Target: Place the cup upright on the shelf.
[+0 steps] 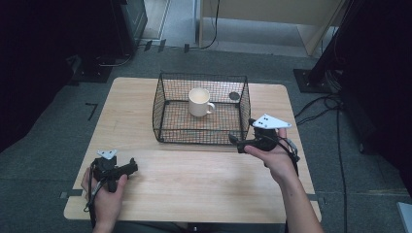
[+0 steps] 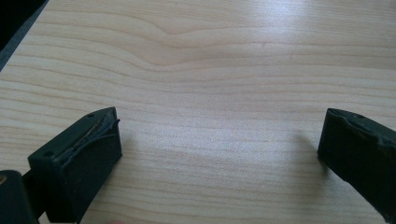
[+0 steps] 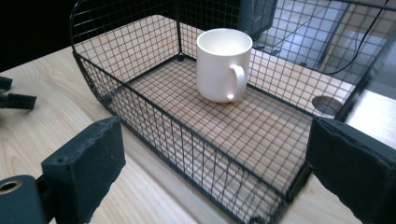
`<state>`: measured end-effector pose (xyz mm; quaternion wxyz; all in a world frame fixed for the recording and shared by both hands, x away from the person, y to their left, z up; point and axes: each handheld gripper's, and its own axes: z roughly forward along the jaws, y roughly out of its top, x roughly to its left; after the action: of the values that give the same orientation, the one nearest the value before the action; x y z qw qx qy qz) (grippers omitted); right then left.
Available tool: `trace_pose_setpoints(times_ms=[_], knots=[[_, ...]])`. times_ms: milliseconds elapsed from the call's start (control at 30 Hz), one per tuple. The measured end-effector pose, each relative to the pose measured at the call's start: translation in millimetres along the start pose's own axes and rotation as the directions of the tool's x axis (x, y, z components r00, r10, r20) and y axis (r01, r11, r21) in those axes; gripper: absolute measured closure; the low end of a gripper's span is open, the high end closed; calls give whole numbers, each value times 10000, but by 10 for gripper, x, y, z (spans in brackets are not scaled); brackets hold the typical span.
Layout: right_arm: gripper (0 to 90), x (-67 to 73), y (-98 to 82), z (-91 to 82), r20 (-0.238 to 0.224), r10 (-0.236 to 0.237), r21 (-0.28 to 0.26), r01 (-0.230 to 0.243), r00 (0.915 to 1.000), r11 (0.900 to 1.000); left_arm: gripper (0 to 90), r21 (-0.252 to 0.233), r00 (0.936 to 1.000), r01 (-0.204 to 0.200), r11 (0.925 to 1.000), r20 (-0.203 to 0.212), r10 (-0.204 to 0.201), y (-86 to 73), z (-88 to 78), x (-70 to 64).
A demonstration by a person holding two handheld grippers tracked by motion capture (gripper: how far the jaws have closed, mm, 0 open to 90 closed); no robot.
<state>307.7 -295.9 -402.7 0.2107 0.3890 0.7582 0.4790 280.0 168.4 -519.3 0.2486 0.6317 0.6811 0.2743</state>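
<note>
Both tools gape empty; right tool (image 1: 241,134) beside basket (image 1: 167,99) holding mug (image 1: 199,101)

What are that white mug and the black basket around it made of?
The mug looks like glazed ceramic: smooth, creamy white, thick-walled, with a soft sheen. The basket looks like thin metal wire welded into a square grid, with a dark, probably painted or coated finish. The table shows pale wood grain, possibly laminate.

Black hand-held gripper (image 1: 241,141), grey plate
</note>
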Motion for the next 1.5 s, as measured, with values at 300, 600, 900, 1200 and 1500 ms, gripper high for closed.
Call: trace_pose_setpoints(times_ms=[300,600,900,1200,1500], knots=[[20,-89,-297,-256,275,450,-2,-450,9986,9990,0,0,10000,0,10000,-1,0,0,0,0],[20,-217,-574,-454,839,895,72,-904,9924,9959,0,17,10000,-19,10000,-2,19,0,-1,1],[19,-383,-860,-646,1534,1373,278,-1431,9786,9893,0,14,10000,-16,10000,-2,16,0,-1,1],[19,-543,-1169,-816,2240,1749,570,-1921,9588,9797,0,16,10000,-18,10000,-2,18,0,-1,1],[19,-633,-1441,-924,2674,2101,833,-2398,9404,9672,0,15,10000,-17,10000,-2,17,0,-1,1]])
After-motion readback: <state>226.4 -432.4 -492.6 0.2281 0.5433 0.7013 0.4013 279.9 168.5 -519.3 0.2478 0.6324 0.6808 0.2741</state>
